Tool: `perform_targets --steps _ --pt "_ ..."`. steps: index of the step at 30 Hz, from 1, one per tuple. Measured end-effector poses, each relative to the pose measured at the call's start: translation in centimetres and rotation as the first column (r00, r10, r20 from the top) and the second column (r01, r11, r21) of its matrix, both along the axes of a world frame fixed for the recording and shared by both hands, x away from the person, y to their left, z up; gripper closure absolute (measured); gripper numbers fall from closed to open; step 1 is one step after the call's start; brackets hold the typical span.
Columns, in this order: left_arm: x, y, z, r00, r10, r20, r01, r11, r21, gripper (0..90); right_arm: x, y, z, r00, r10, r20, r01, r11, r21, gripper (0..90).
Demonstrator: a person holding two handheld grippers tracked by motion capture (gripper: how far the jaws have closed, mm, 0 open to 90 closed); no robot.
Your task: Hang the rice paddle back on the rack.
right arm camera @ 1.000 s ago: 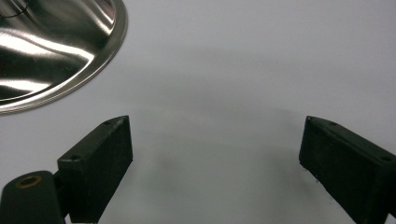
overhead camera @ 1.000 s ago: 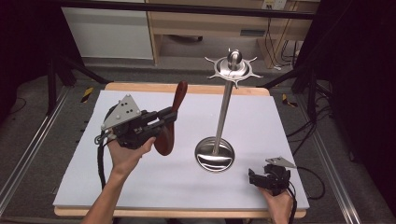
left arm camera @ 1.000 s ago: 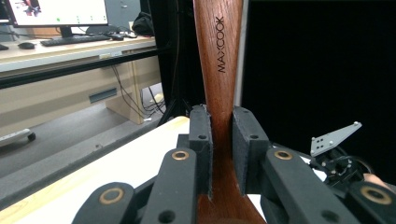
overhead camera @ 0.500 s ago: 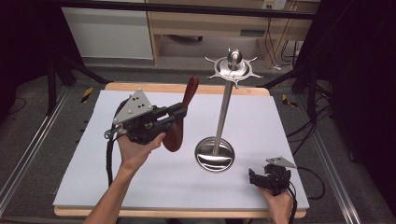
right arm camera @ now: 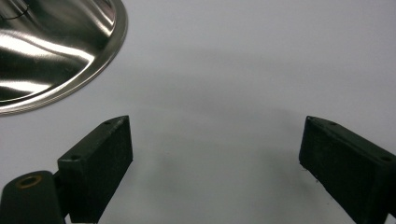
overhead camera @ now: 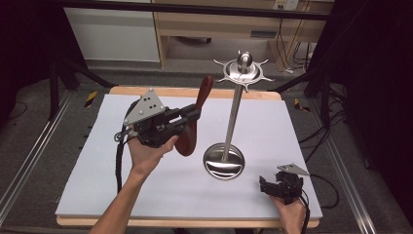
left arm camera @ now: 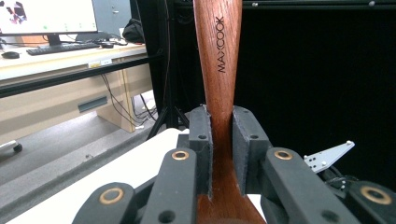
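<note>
My left gripper [overhead camera: 194, 116] is shut on the neck of a dark wooden spoon [overhead camera: 196, 118], held above the white mat with the handle pointing up and back. In the left gripper view my left gripper [left arm camera: 219, 135] clamps the spoon's handle [left arm camera: 219, 51], which carries the printed word MAXCOOK. A steel utensil stand [overhead camera: 234, 112] with a round base [overhead camera: 224, 161] and a spiked hook ring [overhead camera: 243, 73] on top rises just right of the spoon. My right gripper [overhead camera: 267, 186] rests low at the front right. My right gripper [right arm camera: 215, 149] is open over bare mat, beside the stand's base [right arm camera: 51, 51].
The white mat [overhead camera: 97, 175] covers a wooden table [overhead camera: 146, 90] with its edges near on all sides. Dark stands and rails [overhead camera: 29, 146] flank the table. A desk with a monitor [left arm camera: 46, 18] stands in the background of the left gripper view.
My left gripper has carried the spoon to the right and a little up, toward the stand. The right gripper has stayed where it was.
</note>
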State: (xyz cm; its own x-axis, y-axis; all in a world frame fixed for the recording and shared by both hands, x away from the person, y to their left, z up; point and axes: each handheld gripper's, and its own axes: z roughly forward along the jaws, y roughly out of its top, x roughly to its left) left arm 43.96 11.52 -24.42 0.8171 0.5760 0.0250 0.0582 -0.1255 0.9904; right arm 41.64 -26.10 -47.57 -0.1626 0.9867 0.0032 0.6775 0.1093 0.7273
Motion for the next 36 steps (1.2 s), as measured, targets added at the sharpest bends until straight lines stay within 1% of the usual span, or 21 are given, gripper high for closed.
perform_targets --steps 3,10,25,31,36 --pt "0.0 -0.2 0.1 1.0 0.002 0.005 -0.002 1.0 0.001 78.6 0.0 0.0 0.0 1.0 0.0 0.0 0.0 1.0 0.0 10.2" --pt "0.1 -0.5 0.3 1.0 -0.001 0.001 0.001 1.0 0.003 78.6 0.0 0.0 0.0 1.0 0.0 0.0 0.0 1.0 0.0 10.2" --pt "0.7 -1.4 0.3 1.0 0.005 -0.005 -0.005 0.9997 0.024 78.6 0.0 -0.1 0.0 1.0 0.003 0.001 -0.003 1.0 0.0 10.2" --pt "1.0 -1.7 0.2 0.9999 -0.001 -0.01 0.001 0.9999 0.014 78.6 0.0 0.0 0.0 1.0 0.001 -0.001 -0.001 1.0 0.002 10.2" --pt "1.1 -2.1 0.2 0.9999 -0.002 -0.011 0.003 0.9999 0.014 78.6 0.0 0.0 0.0 1.0 0.003 0.0 -0.003 1.0 -0.001 10.2"
